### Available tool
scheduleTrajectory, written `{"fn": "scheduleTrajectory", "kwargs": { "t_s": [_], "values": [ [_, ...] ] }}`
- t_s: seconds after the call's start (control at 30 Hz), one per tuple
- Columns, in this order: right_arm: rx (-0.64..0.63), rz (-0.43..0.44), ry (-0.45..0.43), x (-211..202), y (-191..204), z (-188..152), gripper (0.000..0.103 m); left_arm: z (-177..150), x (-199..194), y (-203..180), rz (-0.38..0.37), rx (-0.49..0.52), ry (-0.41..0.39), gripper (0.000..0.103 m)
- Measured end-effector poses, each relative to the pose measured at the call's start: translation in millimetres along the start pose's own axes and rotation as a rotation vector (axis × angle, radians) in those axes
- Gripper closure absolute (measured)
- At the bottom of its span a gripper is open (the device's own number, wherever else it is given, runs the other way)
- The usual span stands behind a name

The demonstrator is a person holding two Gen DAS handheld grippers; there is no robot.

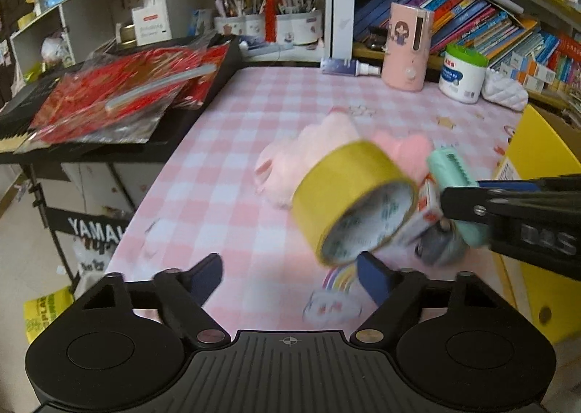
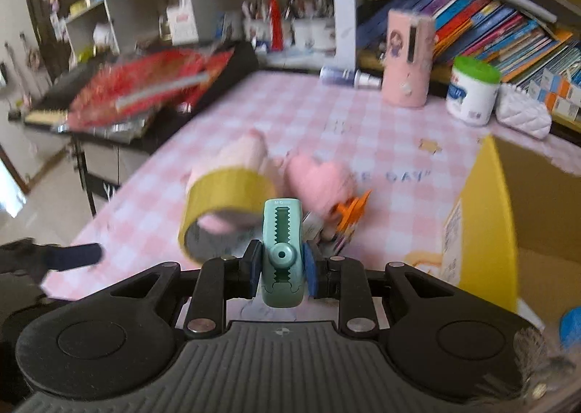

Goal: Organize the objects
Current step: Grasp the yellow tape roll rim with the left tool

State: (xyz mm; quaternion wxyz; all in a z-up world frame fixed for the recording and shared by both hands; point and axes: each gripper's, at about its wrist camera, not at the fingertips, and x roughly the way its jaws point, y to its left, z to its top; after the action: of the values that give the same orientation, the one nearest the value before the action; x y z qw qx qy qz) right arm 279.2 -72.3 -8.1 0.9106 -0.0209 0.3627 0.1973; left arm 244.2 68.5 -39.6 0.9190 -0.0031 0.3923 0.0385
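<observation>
Right wrist view: the yellow tape roll [image 2: 227, 211] lies left, the right gripper [image 2: 281, 273] squeezes a green eraser [image 2: 281, 249] standing upright, and the yellow box [image 2: 483, 217] waits near, right. The left gripper [image 1: 290, 273] is open, empty.

Home study: bookshelves [image 1: 472, 24], pen pots [image 1: 276, 26], gingham desk [image 1: 254, 129].

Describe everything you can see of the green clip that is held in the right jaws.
The green clip is mint-coloured, looks like plastic, and has a long slot with saw-like teeth and a round knob near the middle. It stands upright between the blue pads of the right gripper, whose jaws press on its two sides. It is lifted above the pink checked table, in front of the yellow tape roll.
</observation>
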Motion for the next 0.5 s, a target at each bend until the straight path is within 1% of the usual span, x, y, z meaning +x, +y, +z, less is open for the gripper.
{"fn": "scheduleTrajectory", "kwargs": {
  "t_s": [0.1,0.13,0.23,0.3,0.37,0.43,0.5],
  "values": [
    [0.004,-0.012,-0.027,-6,-6,4,0.08,9,14,-8,-0.015,0.02,-0.009,0.045],
    [0.001,-0.018,-0.031,-7,-7,5,0.08,11,18,-10,-0.015,0.027,-0.01,0.047],
    [-0.002,-0.032,-0.036,-11,-11,5,0.08,14,30,-16,-0.01,0.028,0.0,0.06],
    [0.002,-0.037,-0.035,-13,-13,4,0.08,14,37,-15,-0.018,0.009,0.022,0.077],
    [0.006,-0.043,-0.032,-15,-15,2,0.08,13,38,-11,-0.017,-0.018,0.029,0.087],
    [0.014,-0.048,-0.03,-18,-16,0,0.08,14,35,-4,-0.035,-0.048,0.029,0.093],
    [0.027,-0.053,-0.028,-20,-17,-1,0.08,13,28,1,-0.049,-0.076,0.022,0.093]
  ]
}}
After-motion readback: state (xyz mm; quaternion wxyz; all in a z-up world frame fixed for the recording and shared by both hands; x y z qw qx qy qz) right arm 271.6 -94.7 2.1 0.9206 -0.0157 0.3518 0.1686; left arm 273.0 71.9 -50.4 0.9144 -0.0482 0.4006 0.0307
